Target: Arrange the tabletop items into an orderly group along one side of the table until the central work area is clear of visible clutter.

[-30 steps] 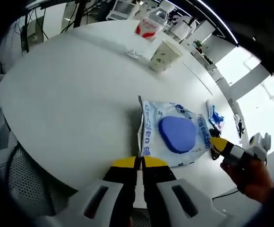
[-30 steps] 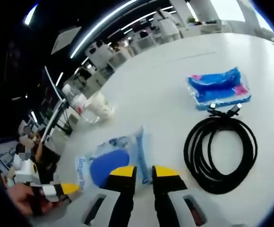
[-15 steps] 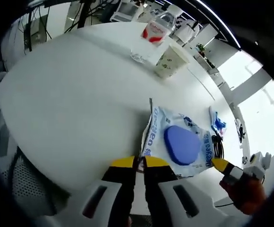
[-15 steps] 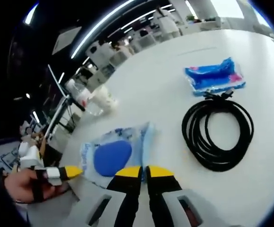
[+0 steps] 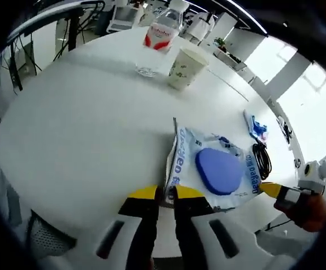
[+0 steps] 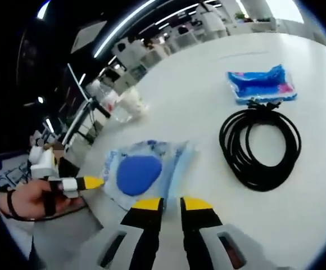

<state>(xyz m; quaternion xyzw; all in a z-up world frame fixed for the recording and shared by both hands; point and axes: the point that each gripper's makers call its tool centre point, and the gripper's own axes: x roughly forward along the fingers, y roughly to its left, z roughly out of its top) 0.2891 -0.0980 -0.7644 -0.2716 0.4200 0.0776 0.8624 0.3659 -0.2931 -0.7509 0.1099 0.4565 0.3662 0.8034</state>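
Note:
A clear plastic bag (image 5: 219,169) with blue print and a blue oval pad inside lies flat near the table's front edge. My left gripper (image 5: 166,194) has its jaws a narrow gap apart, right at the bag's near corner. From the right gripper view, the left gripper (image 6: 90,183), held in a hand, touches the left edge of the bag (image 6: 143,171). My right gripper (image 6: 171,203) is slightly open just short of the bag's near edge, nothing between its tips. The right gripper (image 5: 270,189) comes in at the bag's right corner.
A coiled black cable (image 6: 261,149) and a blue packet (image 6: 261,84) lie right of the bag. A water bottle (image 5: 157,39) and a paper cup (image 5: 185,67) stand at the far side of the white round table (image 5: 84,124). Chairs and desks surround it.
Right jaws closed to touching half a second ago and have parted again. Left jaws have parted a little. Both views shifted with the hands; the bag stays between the grippers.

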